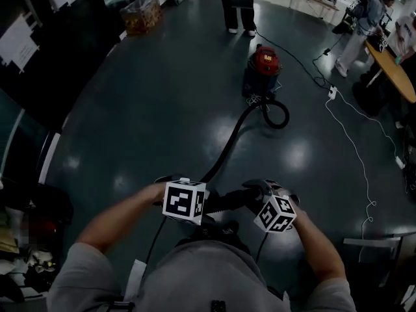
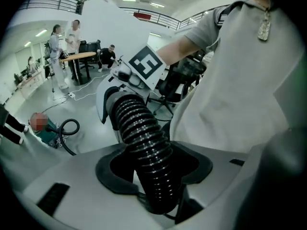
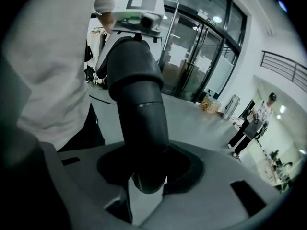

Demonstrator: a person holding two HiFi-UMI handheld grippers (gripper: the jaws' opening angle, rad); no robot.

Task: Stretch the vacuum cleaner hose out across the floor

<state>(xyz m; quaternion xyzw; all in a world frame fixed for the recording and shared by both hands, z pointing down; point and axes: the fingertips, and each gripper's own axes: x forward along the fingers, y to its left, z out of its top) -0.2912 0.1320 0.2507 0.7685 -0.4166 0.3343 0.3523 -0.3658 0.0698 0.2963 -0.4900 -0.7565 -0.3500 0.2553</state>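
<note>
- While standing at the near end of the run, holds the vacuum cleaner hose in both claws, close against the body.
- Grips its ribbed black length with the left claw, jaws part-way apart and pressed on either side of the coils.
- Grips the smooth rigid cuff at the hose's end with the right claw, jaws likewise part-way apart and closed onto it.
- Keeps the two claws just beside each other in the head view, the right one nearer the free end.
- Runs from the claws away over the dark floor to the vacuum cleaner, well apart, long axis pointing ahead and slightly right.
- Lies in one slack loop just beside the machine, so not yet straight.
- Probably calls for drawing both claws back along the hose's own line, away from the machine, until the loop opens out.
- Could drag the cleaner along instead, if pulled too hard.
</note>
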